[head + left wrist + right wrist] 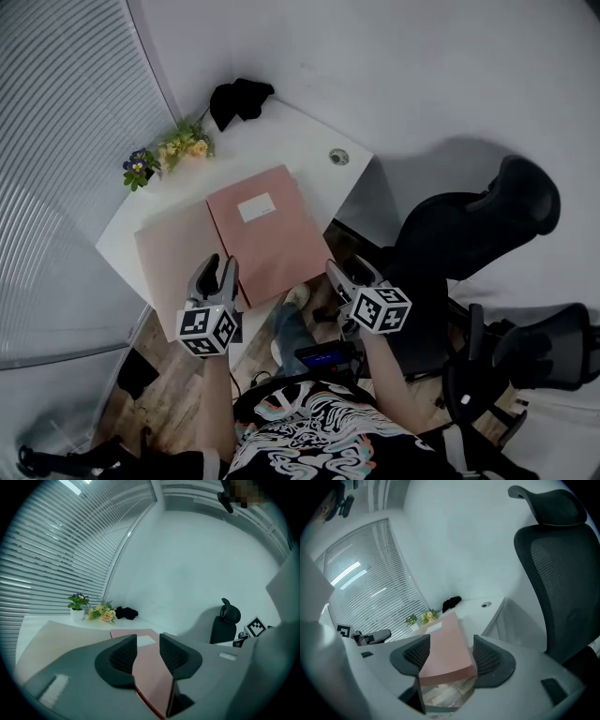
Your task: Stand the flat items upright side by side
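Note:
Two flat folders lie on the white desk (281,141): a pink folder (272,244) with a white label, and a beige folder (173,253) partly under its left side. My left gripper (217,270) hovers at the pink folder's near left corner, its jaws apart. In the left gripper view that gripper (147,648) frames the pink folder (149,674), and the pads do not press it. The beige folder (51,641) shows at the left. My right gripper (345,274) is at the pink folder's near right corner. In the right gripper view the gripper (451,656) stands open around the folder's (445,644) front edge.
A small potted plant (139,167), a bunch of flowers (185,144) and a black object (239,98) sit at the desk's far end. A cable hole (338,157) is at its right side. Black office chairs (478,225) stand to the right of the desk.

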`<state>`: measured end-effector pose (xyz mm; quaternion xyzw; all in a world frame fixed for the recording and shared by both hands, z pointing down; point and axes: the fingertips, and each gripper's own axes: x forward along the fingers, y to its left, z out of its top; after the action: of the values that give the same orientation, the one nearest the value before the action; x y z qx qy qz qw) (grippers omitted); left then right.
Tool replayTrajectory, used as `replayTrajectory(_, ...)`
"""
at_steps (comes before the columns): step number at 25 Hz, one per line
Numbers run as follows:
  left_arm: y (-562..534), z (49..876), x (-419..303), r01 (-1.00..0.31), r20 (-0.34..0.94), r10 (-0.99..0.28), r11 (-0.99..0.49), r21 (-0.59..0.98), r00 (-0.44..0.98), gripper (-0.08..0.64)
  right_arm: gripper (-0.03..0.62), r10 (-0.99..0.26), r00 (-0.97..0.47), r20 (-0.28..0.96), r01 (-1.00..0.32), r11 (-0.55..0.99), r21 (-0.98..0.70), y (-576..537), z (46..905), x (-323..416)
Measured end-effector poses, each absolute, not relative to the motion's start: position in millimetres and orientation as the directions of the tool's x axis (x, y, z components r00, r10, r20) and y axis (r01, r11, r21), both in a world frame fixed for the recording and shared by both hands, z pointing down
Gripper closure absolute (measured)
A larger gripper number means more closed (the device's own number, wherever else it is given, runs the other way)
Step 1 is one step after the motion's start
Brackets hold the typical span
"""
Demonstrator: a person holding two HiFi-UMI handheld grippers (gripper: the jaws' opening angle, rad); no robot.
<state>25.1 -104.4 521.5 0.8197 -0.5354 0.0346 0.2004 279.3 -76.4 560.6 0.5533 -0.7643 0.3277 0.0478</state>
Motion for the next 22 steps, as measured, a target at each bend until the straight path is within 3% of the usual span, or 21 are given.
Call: replayTrajectory(22, -108.7, 575.0, 38.5, -0.901, 0.411, -0.805, -0.346, 0.260, 0.428, 0.419, 0.267, -0.700, -0.518, 0.491, -0.735, 0.072, -0.674, -94.1, 644.1, 281.5)
